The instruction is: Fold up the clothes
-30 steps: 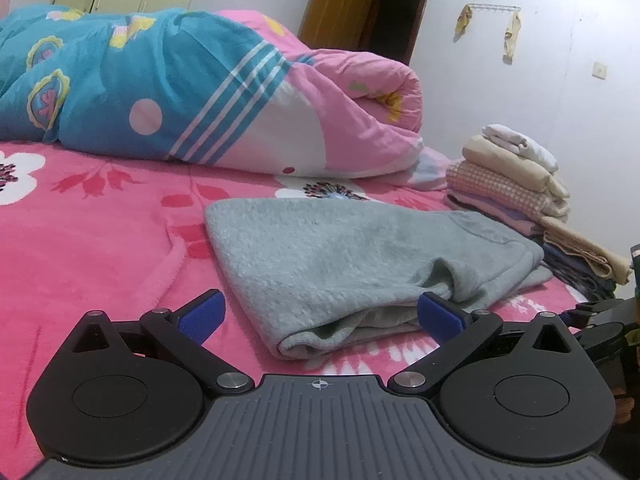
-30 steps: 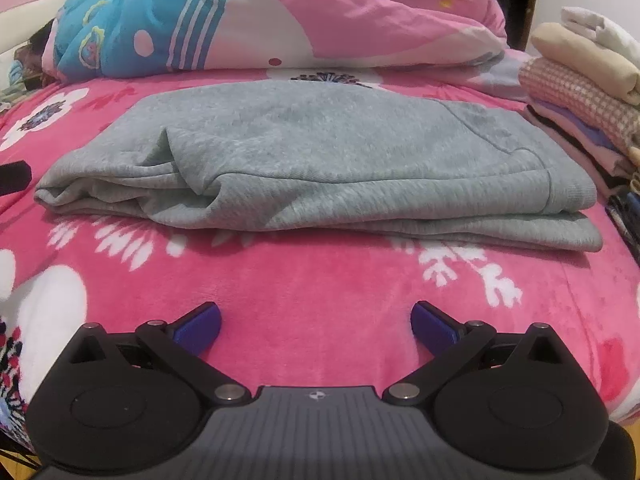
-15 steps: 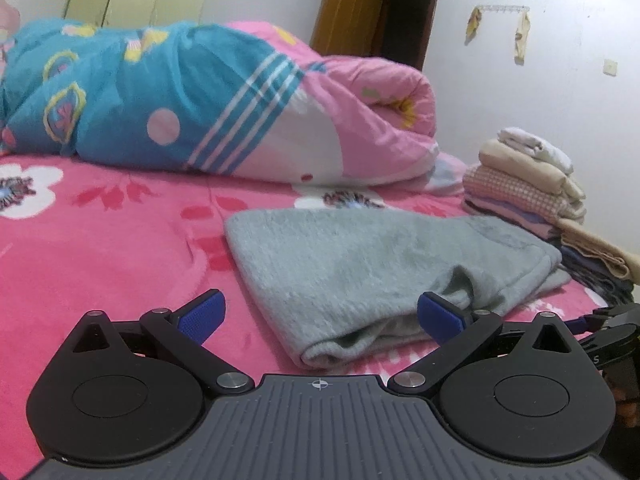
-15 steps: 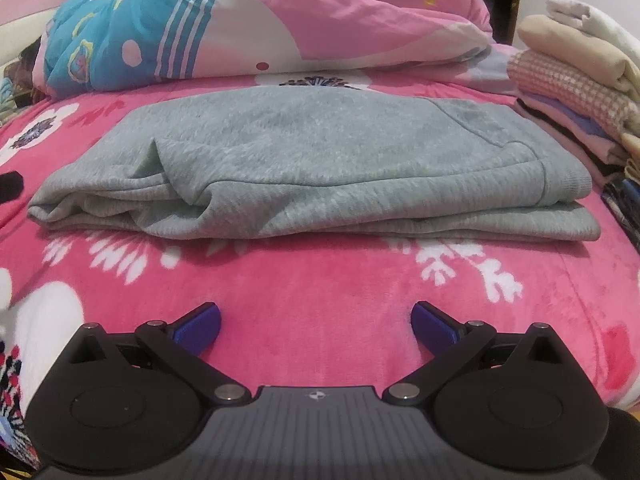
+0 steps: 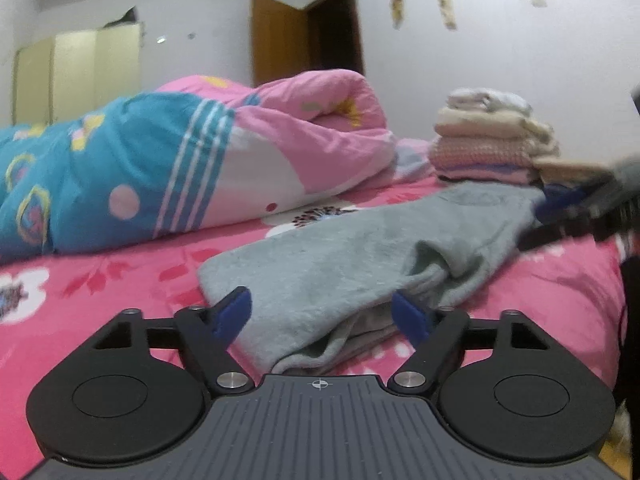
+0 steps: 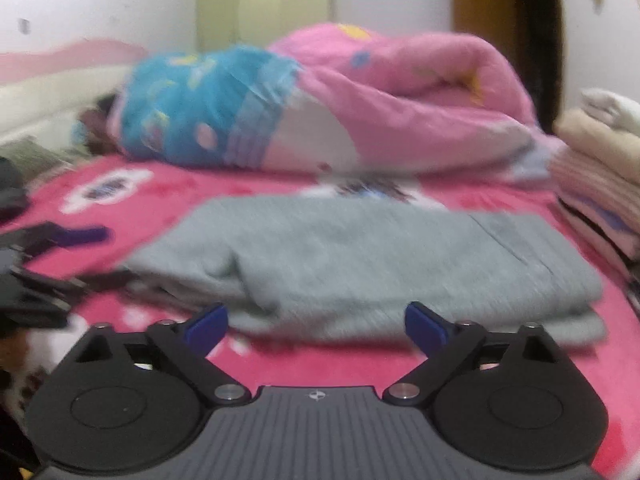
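Observation:
A folded grey garment (image 5: pixel 360 256) lies on the pink flowered bed; it also shows in the right wrist view (image 6: pixel 360 264). My left gripper (image 5: pixel 324 316) is open, its blue fingertips (image 5: pixel 234 314) at the garment's near left end, one on each side of the folded edge. My right gripper (image 6: pixel 316 326) is open, close in front of the garment's long front edge. The right gripper's fingers also show in the left wrist view (image 5: pixel 576 208) at the garment's far end. The left gripper shows at the left edge of the right wrist view (image 6: pixel 48 264). Both views are blurred.
A rolled pink and blue quilt (image 5: pixel 192 160) lies behind the garment. A stack of folded clothes (image 5: pixel 492 140) stands at the right, also in the right wrist view (image 6: pixel 600 172). The bed's pink blanket (image 5: pixel 100 280) spreads to the left. A brown door (image 5: pixel 304 32) is behind.
Both grippers have moved forward and closer to the grey garment; the views now tilt up and blur. The right gripper has come into the left wrist view at the garment's far end.

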{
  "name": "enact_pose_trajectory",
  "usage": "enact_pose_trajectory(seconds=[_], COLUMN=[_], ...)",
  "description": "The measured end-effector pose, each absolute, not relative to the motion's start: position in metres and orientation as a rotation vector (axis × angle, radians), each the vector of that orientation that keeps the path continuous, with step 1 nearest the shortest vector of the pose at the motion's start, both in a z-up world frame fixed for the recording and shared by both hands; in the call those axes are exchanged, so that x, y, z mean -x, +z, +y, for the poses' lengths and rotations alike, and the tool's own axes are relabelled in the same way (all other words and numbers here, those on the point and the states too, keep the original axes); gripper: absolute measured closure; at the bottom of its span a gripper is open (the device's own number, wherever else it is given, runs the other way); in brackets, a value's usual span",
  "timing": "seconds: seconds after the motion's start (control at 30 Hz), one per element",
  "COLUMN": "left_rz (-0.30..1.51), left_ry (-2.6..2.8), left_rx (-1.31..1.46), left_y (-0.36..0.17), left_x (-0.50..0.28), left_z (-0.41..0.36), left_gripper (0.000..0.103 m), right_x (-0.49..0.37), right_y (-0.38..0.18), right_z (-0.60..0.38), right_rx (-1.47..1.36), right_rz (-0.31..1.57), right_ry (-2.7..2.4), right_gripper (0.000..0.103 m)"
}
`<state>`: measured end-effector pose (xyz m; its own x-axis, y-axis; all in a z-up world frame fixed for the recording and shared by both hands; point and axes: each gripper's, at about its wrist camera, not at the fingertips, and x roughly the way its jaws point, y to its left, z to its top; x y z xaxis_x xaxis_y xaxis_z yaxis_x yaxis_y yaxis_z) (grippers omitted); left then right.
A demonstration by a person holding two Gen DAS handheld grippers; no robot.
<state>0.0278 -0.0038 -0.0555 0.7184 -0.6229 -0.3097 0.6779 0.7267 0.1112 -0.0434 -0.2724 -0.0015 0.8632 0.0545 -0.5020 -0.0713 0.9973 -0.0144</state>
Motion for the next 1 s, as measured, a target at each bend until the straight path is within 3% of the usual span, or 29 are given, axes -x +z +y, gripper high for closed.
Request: enact_pose_trajectory(seconds=[0.07,0.13,0.4,0.47,0.7,0.73,0.77,0.83,1.0], left_rz=[0.264,0.274,0.266,0.272,0.295,0.299,0.301,0.3,0.295], left_ry=[-0.725,-0.719,-0.783,-0.791,-0.843,-0.851,-0.858,-0.858,-0.855], left_rx=[-0.275,-0.333,-0.43,-0.404,-0.34,-0.332,-0.327,-0.343,-0.382], left_y=[-0.056,-0.057,-0.061,-0.063,-0.066,-0.066,-0.066,-0.066,-0.068], left_x=[-0.029,-0.032,-0.039,-0.043,-0.051,-0.052,-0.052,-0.052,-0.05], left_z=[-0.012,-0.022,-0.037,-0.034,-0.028,-0.027,-0.027,-0.03,-0.038], left_gripper=[0.041,0.046,0.074,0.076,0.073,0.073,0.073,0.073,0.073], right_x=[0.037,0.031,0.009,0.001,-0.032,-0.037,-0.041,-0.046,-0.04], right_y=[-0.001,0.0,0.004,0.005,-0.001,-0.003,-0.005,-0.008,-0.003], right_z=[-0.267,-0.261,-0.242,-0.24,-0.232,-0.232,-0.234,-0.24,-0.27], right_rx=[0.065,0.097,0.214,0.222,0.254,0.246,0.226,0.175,-0.085], right_rz=[0.507,0.488,0.452,0.455,0.538,0.562,0.583,0.605,0.555], right_ry=[0.109,0.152,0.275,0.295,0.326,0.331,0.338,0.348,0.363], right_gripper=[0.028,0.037,0.059,0.065,0.066,0.07,0.083,0.097,0.099])
